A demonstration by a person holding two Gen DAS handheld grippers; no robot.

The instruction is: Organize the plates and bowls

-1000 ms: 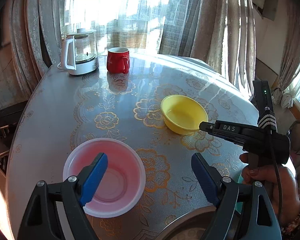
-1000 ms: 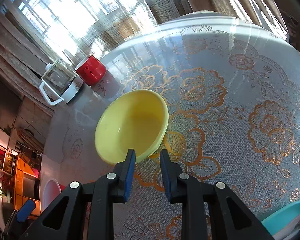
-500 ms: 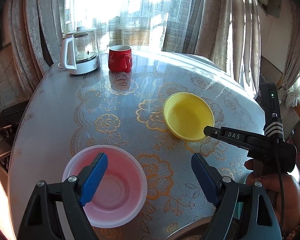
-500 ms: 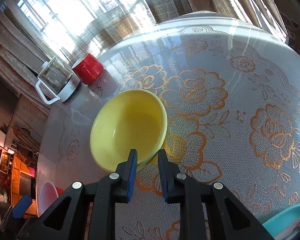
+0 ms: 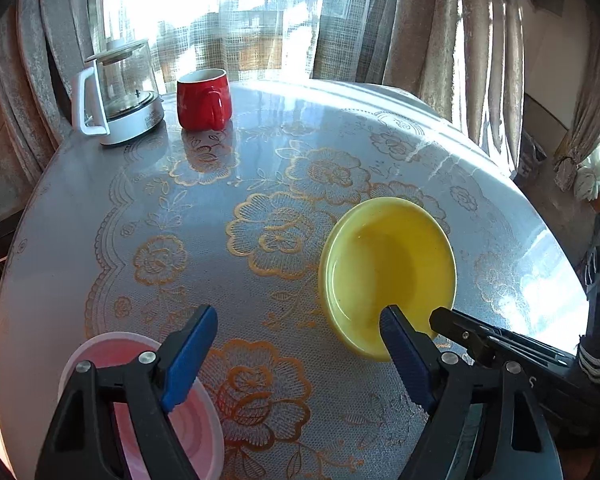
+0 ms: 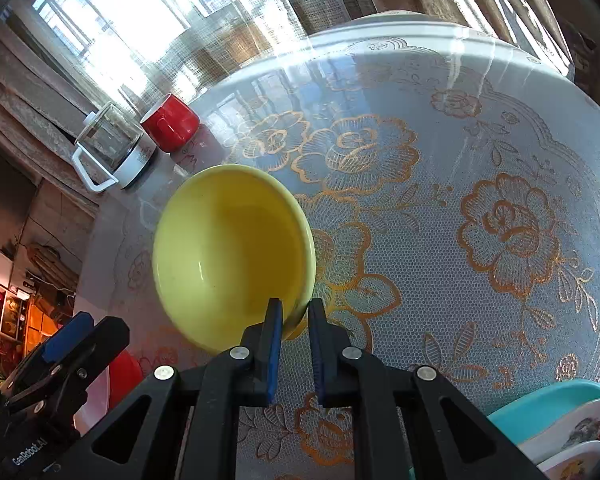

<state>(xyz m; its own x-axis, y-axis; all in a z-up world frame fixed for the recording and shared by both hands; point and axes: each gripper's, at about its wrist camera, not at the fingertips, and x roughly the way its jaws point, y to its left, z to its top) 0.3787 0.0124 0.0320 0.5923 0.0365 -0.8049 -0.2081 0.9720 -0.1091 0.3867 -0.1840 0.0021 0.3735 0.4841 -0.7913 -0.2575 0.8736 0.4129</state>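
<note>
The right gripper (image 6: pixel 294 312) pinches the near rim of the yellow bowl (image 6: pixel 228 256), mid-table (image 6: pixel 500 128). The left gripper (image 5: pixel 296 344) has just been closing a little, still wide, nothing between, beside the pink bowl (image 5: pixel 204 428) at the table's near edge.

Both wrist cameras look steeply down along their own fingers, close over the round table (image 5: pixel 100 184) — each frames the yellow bowl (image 5: pixel 388 276), lower right and centre-left; farther distances are probably fisheye-stretched.
</note>
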